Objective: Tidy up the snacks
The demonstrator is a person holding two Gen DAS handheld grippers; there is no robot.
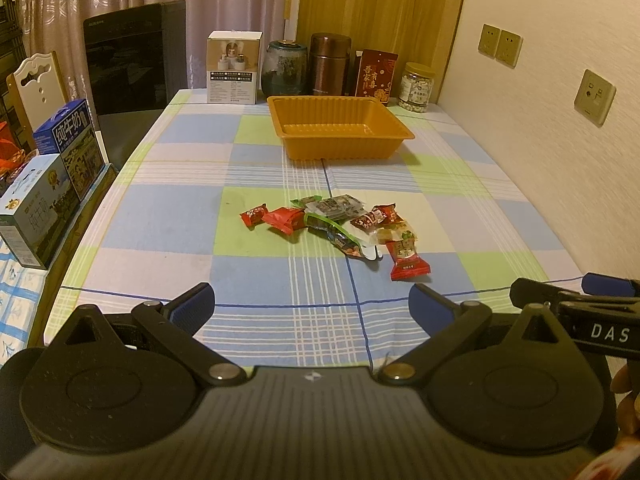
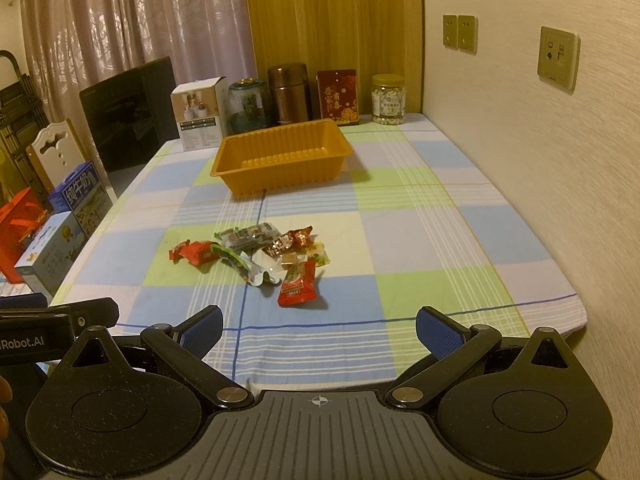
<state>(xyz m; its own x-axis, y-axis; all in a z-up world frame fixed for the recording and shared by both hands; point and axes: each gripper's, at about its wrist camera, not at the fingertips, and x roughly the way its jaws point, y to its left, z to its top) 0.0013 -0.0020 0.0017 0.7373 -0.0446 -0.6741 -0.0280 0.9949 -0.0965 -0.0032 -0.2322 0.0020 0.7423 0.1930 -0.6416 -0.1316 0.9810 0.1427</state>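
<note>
A pile of wrapped snacks lies in the middle of the checked tablecloth; it also shows in the right wrist view. A red packet lies nearest, also seen in the right wrist view. An empty orange tray stands beyond the pile, also in the right wrist view. My left gripper is open and empty above the near table edge. My right gripper is open and empty, beside the left one; its finger shows at right in the left wrist view.
A white box, a glass jar, a brown canister, a red packet box and a nut jar line the far edge. Milk cartons stand left. The wall borders the right.
</note>
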